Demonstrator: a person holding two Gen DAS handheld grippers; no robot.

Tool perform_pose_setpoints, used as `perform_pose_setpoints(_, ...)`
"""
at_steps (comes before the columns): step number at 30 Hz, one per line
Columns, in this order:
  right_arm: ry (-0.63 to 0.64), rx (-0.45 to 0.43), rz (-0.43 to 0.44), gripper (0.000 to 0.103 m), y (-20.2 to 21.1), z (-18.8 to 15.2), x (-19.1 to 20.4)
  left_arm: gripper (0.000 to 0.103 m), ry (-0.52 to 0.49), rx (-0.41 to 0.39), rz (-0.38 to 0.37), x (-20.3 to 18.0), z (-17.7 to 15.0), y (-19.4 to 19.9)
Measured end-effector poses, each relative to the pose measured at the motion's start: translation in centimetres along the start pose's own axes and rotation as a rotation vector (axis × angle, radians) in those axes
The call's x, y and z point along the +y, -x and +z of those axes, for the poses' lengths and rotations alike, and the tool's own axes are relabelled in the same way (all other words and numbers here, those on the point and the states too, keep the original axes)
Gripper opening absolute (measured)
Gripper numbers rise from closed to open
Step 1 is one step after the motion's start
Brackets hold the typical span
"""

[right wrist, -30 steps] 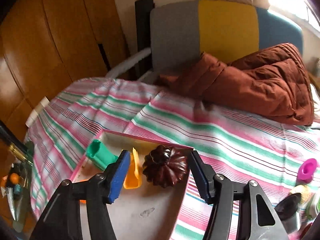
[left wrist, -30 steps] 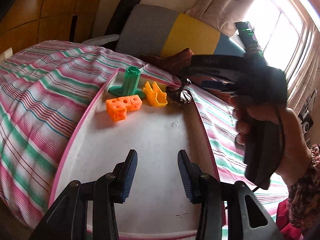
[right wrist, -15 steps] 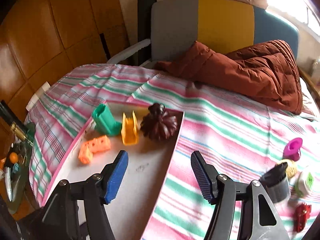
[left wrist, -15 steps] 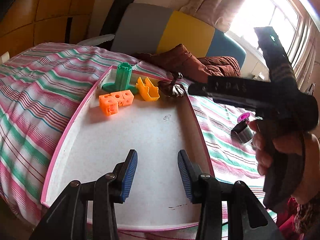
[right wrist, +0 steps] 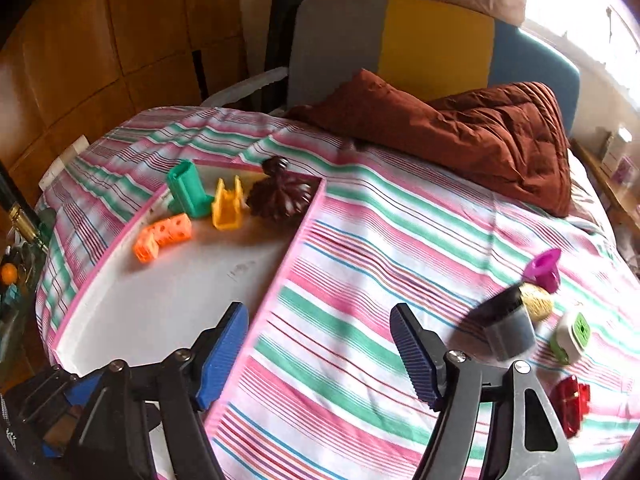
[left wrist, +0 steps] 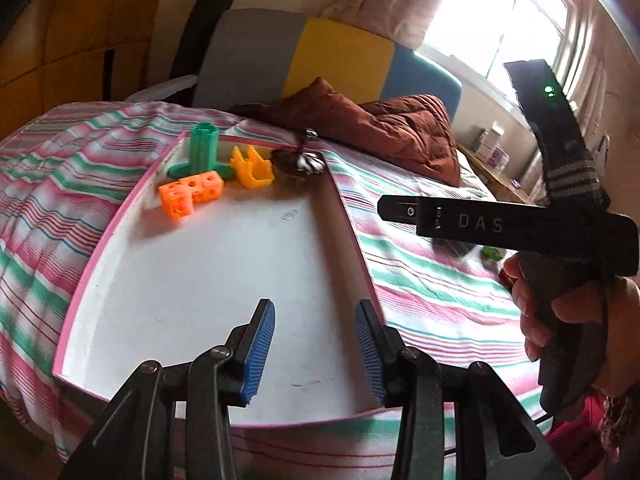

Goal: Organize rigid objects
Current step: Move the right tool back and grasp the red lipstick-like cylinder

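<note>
A pink-rimmed white tray [left wrist: 224,264] [right wrist: 160,300] lies on the striped bed. At its far end sit a green post piece [left wrist: 202,148] [right wrist: 186,194], an orange block piece [left wrist: 190,196] [right wrist: 162,236], a yellow bracket [left wrist: 252,168] [right wrist: 227,208] and a dark brown fluted mould [left wrist: 300,162] [right wrist: 280,198]. My left gripper [left wrist: 315,346] is open and empty over the tray's near end. My right gripper [right wrist: 320,354] is open and empty above the bed, right of the tray. On the bed at right lie a black-and-grey cylinder [right wrist: 506,330], a magenta piece [right wrist: 544,268], a yellow ball [right wrist: 538,302], a white-green piece [right wrist: 572,334] and a red piece [right wrist: 570,404].
A brown quilted blanket [right wrist: 480,132] lies at the bed's far side before a grey, yellow and blue headboard [right wrist: 400,44]. Wood panelling [right wrist: 100,48] stands at left. A window [left wrist: 492,32] and a shelf with jars [left wrist: 494,152] are at right.
My right gripper has let go of the brown mould at the tray's far corner, drawn back and swung right over the bed. The left gripper has stayed over the tray.
</note>
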State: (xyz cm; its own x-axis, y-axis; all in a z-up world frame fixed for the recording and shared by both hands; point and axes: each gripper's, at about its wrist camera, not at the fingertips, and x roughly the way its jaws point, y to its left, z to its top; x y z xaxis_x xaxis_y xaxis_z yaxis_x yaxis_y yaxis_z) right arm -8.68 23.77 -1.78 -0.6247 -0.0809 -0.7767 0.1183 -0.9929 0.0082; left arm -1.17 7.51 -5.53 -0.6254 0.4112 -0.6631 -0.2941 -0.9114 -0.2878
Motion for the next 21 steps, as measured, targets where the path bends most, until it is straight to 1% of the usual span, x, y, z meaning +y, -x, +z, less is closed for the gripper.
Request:
perform_pose_setpoints(6, -0.045, 0.023, -0.017, 0.074, 0.5, -1.9, -2.3, 0.042, -0.056, -0.011, -0.036, -1.9, -0.8, 0.6)
perform_pose_setpoints(12, -0.044, 0.051, -0.09, 0.074, 2.0, -4.5, -6.3, 0.042, -0.142, -0.005, -0.086, -4.4, -2.0, 1.4)
perform_pose_setpoints(14, -0.052, 0.047, -0.134, 0.074, 2.8, -5.3, -8.4, 0.042, -0.153, 0.01, -0.11, -5.0, -2.3, 1.5)
perform_pose_setpoints(16, -0.072, 0.036, -0.184, 0.074, 3.7, -5.9, -10.9, 0.042, -0.149, 0.023, -0.157, -5.5, -2.6, 1.9)
perform_pose_setpoints(17, -0.083, 0.033, -0.206, 0.074, 4.0, -6.2, -12.2, 0.042, -0.15, 0.024, -0.166, -5.7, -2.6, 2.0)
perform_pose_setpoints(19, -0.113, 0.04, -0.257, 0.074, 4.3, -6.7, -14.8, 0.042, -0.171, 0.022, -0.17, -6.4, -2.8, 2.3)
perform_pose_setpoints(21, -0.156, 0.062, -0.286, 0.074, 4.3, -7.3, -17.5, 0.042, -0.194, 0.024, -0.167, -7.0, -3.0, 2.5)
